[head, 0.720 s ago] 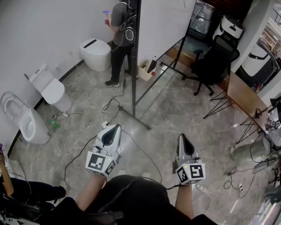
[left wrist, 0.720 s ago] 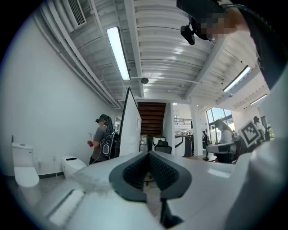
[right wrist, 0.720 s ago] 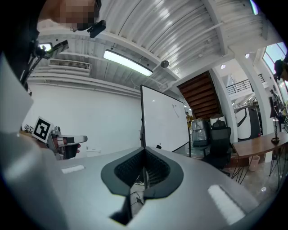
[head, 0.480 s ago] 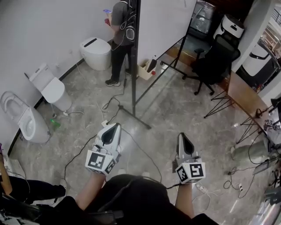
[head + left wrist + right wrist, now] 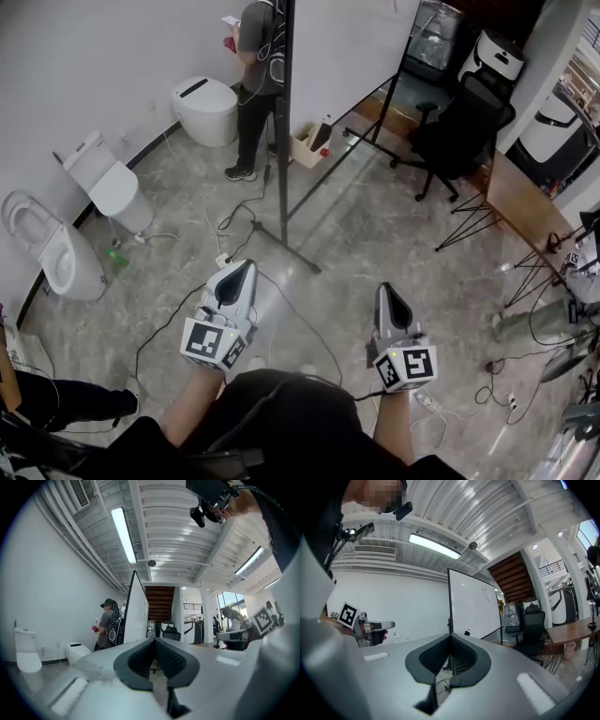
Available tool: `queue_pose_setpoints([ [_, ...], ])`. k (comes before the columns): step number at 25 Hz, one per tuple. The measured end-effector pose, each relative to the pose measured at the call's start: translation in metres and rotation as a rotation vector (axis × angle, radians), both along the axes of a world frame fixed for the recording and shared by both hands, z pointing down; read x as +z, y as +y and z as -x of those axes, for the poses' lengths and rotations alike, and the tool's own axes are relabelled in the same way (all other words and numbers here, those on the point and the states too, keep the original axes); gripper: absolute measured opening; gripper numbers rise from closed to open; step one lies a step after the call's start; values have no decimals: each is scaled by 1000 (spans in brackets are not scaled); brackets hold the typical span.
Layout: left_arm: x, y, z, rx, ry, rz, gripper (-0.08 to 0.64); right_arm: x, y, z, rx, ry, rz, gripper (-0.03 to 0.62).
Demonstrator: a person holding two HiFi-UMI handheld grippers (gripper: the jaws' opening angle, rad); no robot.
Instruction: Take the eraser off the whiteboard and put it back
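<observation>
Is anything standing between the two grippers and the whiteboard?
Nothing upright. Only thin cables and the stand's foot cross the floor between the left gripper, the right gripper and the whiteboard.

Your stock: toilets (image 5: 112, 187) x3, left side; whiteboard (image 5: 347, 56) x1, top ctr; office chair (image 5: 459, 127) x1, upper right; standing person (image 5: 255, 56) x1, top; left gripper (image 5: 244, 270) + right gripper (image 5: 388, 291), 2 total, btm.

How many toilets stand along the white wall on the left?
3 toilets: one beside the standing person, one midway, one nearest with its lid raised. More may lie outside the frame.
</observation>
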State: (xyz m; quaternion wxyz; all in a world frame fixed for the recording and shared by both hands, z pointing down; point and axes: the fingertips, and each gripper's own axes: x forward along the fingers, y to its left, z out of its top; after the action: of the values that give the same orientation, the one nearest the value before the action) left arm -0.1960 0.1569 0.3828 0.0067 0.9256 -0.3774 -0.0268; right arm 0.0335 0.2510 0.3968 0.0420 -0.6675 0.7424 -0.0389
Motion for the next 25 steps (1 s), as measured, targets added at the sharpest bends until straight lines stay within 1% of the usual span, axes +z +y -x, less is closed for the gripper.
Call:
queue_pose_setpoints([
  [9,9,21,-25,-34,-11,6,5,10,13,-27,-41,-35,3,9],
  [15,15,34,-36,-73,-13,13,5,17,19,-37,-105,-20,15,9],
  [21,18,35,-40,-98,-15,26,5,19,16,-46,-121,-29,23,9],
  [25,19,31,-48,-91,-23,26,5,24,13,-51,-127,-35,30,9],
])
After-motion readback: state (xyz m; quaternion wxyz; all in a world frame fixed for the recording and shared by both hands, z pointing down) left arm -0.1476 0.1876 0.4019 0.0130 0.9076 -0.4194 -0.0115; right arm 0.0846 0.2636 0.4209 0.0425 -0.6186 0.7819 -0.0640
